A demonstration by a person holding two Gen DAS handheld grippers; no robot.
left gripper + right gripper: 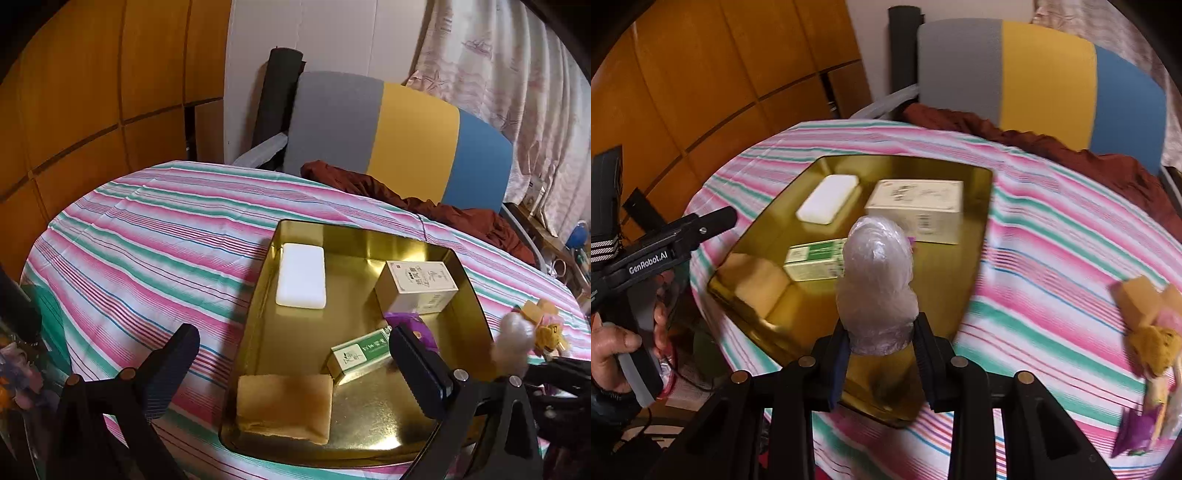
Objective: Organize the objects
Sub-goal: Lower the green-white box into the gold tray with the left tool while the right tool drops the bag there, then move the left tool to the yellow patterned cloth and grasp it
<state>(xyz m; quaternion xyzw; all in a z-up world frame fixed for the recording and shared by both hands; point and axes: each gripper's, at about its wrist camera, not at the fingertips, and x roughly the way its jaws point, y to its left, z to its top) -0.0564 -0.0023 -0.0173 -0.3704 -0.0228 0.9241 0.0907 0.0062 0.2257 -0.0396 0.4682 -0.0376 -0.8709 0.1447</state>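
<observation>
Between the right gripper's [881, 341] jaws, clamped, a crinkly translucent plastic-wrapped bundle [877, 280] hangs above the shiny gold metal tray [975, 236]; held only at its base, it may slip. Left gripper [295, 363] jaws stand apart, empty

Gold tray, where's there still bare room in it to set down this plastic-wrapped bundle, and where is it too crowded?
In the gold tray, the bare patches are the middle between the white block and the cream box, and the near floor right of the tan sponge. It is crowded around the green box, packed against the sponge and a purple packet. The right gripper holds the wrapped bundle.
</observation>
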